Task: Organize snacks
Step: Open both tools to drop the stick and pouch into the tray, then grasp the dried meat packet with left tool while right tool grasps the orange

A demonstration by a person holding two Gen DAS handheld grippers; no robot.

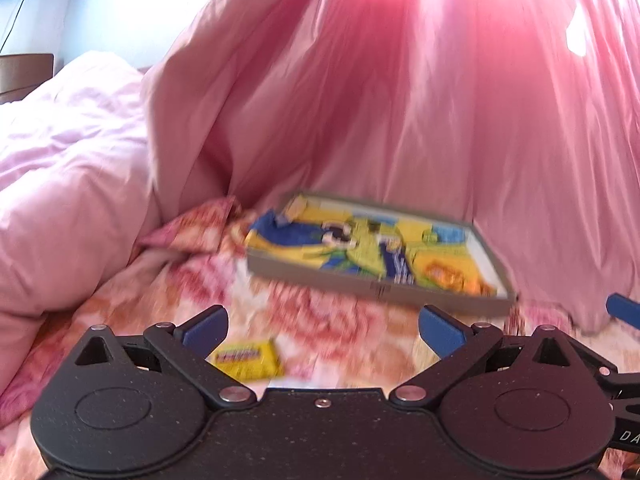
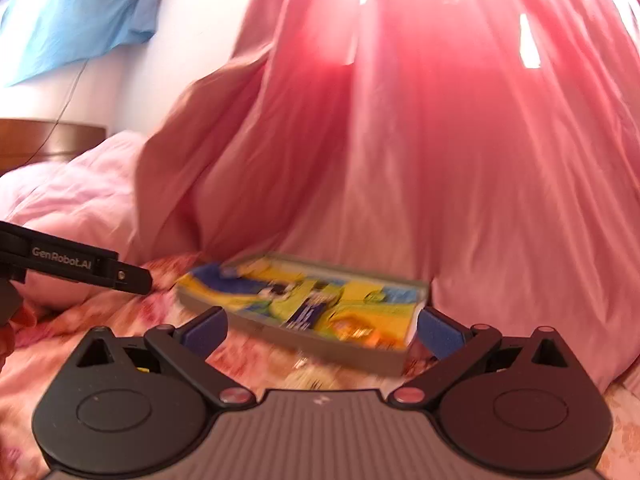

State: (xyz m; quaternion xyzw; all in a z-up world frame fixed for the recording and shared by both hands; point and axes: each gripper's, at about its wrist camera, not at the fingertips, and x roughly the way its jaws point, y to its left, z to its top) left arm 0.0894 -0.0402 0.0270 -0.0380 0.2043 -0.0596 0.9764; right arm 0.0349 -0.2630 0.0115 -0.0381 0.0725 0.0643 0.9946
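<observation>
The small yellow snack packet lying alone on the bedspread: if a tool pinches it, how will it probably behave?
The yellow snack packet looks flat and thin, so it is probably light and may bend. It lies on the soft floral bedspread, so it could sink when pressed. Blur hides its surface.

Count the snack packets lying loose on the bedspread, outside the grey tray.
1: a yellow packet on the floral bedspread, just ahead of the left gripper and nearer than the grey tray. Gripper bodies may hide others.
</observation>
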